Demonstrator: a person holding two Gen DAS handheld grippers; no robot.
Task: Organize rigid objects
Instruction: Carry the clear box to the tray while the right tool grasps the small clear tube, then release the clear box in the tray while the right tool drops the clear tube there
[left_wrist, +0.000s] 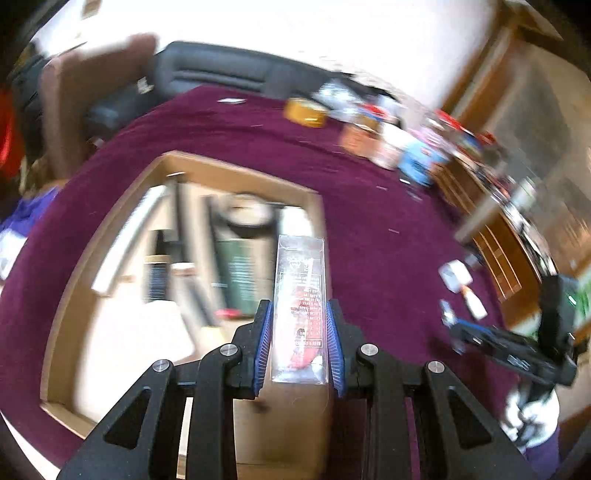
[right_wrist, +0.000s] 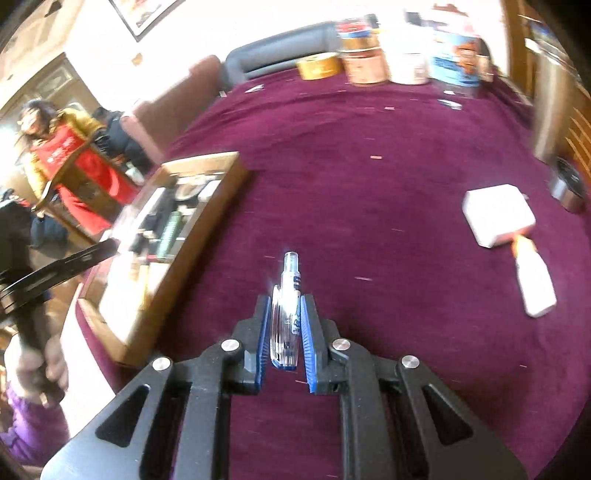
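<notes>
The left claw (left_wrist: 299, 325) was clamped on a clear plastic case (left_wrist: 300, 306) above the cardboard box (left_wrist: 70, 295), whose contents were smeared by motion blur. The right claw (right_wrist: 283, 328) pinched a clear correction-tape dispenser (right_wrist: 286, 314) over the maroon table (right_wrist: 388, 184). The far jars (right_wrist: 402, 48) were too blurred to read.

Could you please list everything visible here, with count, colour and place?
Clear plastic box: one, transparent with red print, in the left gripper.
Clear pen-like tube: one, in the right gripper.
Wooden tray: one, tan, left on the cloth, holding blurred items.
Tablecloth: one, maroon.
White box: one, right.
White bottle: one, orange tip, beside the white box.
Tape rolls and tins: several, far edge.
Hand: one, gripping the left gripper's handle.
</notes>
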